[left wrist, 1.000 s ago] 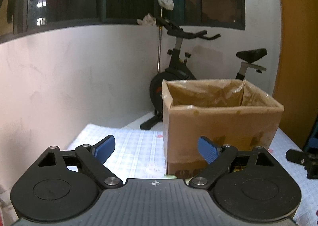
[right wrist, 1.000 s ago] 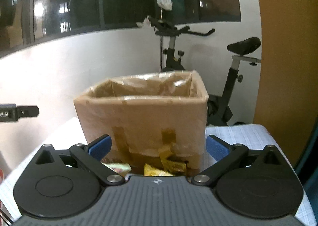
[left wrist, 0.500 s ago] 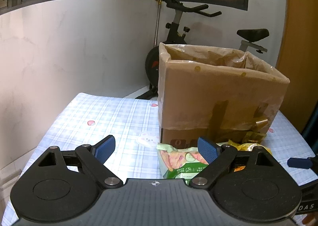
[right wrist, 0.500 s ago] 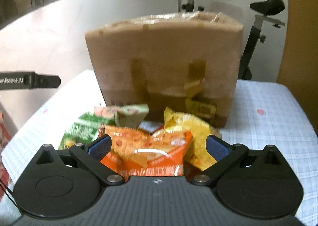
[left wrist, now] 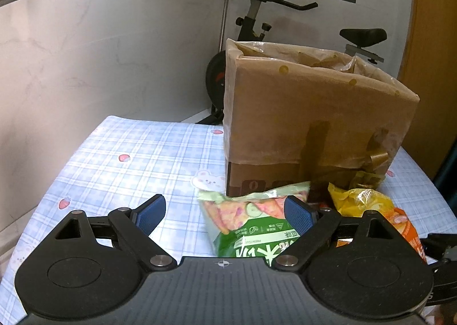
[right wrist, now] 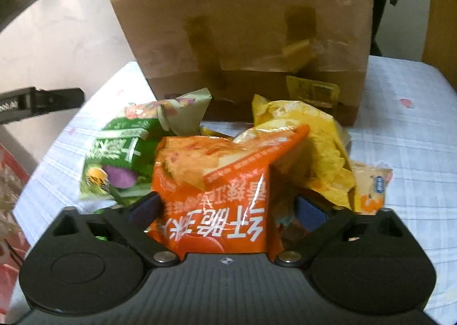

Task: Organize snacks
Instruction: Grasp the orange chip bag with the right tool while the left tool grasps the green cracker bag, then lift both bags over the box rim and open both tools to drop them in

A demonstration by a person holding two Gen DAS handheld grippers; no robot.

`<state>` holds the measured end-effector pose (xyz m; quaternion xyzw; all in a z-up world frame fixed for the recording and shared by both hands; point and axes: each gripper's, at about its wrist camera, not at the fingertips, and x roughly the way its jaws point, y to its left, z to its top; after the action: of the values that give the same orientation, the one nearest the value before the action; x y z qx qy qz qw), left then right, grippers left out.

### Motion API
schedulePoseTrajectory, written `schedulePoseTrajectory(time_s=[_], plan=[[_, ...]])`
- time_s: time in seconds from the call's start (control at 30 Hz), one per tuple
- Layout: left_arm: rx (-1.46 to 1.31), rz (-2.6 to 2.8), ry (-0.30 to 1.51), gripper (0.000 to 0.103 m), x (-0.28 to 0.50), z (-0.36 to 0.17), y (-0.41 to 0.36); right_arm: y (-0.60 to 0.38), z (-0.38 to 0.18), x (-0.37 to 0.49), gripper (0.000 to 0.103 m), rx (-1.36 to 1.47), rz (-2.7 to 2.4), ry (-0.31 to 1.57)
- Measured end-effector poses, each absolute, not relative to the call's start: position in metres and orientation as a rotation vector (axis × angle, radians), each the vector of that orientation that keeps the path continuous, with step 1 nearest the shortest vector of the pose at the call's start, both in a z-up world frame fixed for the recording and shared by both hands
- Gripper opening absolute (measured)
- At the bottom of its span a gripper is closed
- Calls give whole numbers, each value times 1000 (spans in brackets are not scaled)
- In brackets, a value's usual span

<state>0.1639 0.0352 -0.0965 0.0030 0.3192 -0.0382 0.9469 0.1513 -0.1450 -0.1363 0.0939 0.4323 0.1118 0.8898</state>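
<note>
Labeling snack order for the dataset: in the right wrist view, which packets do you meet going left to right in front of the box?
green packet → orange packet → yellow packet → small pale-yellow packet

An orange snack bag (right wrist: 217, 188) is lying foremost in the pile, its crinkled top tilting up. A green snack bag (right wrist: 120, 153) is lying just left of it, a yellow bag (right wrist: 314, 142) right. All are sitting before the plastic-lined cardboard box (right wrist: 242, 25).
</note>
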Motion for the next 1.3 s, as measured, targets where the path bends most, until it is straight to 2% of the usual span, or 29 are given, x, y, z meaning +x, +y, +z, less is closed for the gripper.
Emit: schedulePoseTrajectory(time_s=[0.03,0.1,0.3,0.7,0.9,1.3], plan=[[8,-78,653,92,164,-97,35,-144,-134,151,84,184,237,888],[9,-77,664,92,165,-100,35,-144,-127,148,72,155,232,852],[-20,-64,704,92,167,-111,42,-159,-107,146,68,163,222,761],[-209,-131,801,92,192,-134,45,-172,-109,148,67,180,158,733],[-126,-129,799,93,196,-146,24,-177,-110,145,67,182,154,723],[-214,-156,826,99,206,-163,30,-183,-115,148,67,208,140,731]])
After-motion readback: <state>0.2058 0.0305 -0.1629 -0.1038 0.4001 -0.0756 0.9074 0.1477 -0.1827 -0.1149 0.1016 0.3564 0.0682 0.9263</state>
